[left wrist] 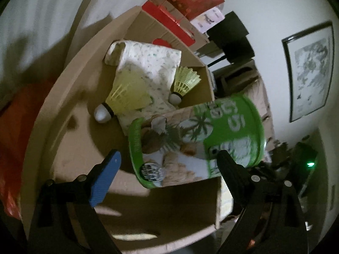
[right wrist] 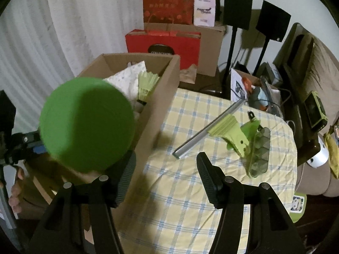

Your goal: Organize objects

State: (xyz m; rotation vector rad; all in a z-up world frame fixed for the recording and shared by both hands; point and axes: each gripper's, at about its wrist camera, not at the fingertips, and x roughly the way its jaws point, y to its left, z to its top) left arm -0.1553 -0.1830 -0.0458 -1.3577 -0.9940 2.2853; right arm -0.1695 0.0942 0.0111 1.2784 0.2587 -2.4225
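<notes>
A green tin (left wrist: 197, 139) with a palm and coconut print lies on its side over the open cardboard box (left wrist: 63, 97). It sits between the fingers of my left gripper (left wrist: 169, 155). The blue left pad (left wrist: 106, 177) stands clear of the tin, while the black right finger overlaps its edge. Inside the box are two yellow shuttlecocks (left wrist: 127, 93) (left wrist: 185, 80) on a folded speckled cloth (left wrist: 152, 61). In the right wrist view the tin's green round end (right wrist: 86, 124) hangs over the box (right wrist: 161, 97). My right gripper (right wrist: 167, 169) is open and holds nothing above the checked tablecloth (right wrist: 190, 190).
A green squeegee with a metal bar (right wrist: 228, 131) and a clear green tray (right wrist: 259, 150) lie on the tablecloth. Red gift bags (right wrist: 167, 2), cartons and two black speakers on stands (right wrist: 238, 6) stand behind. A sofa (right wrist: 317, 67) is at the right. A hand (right wrist: 15, 190) shows at the lower left.
</notes>
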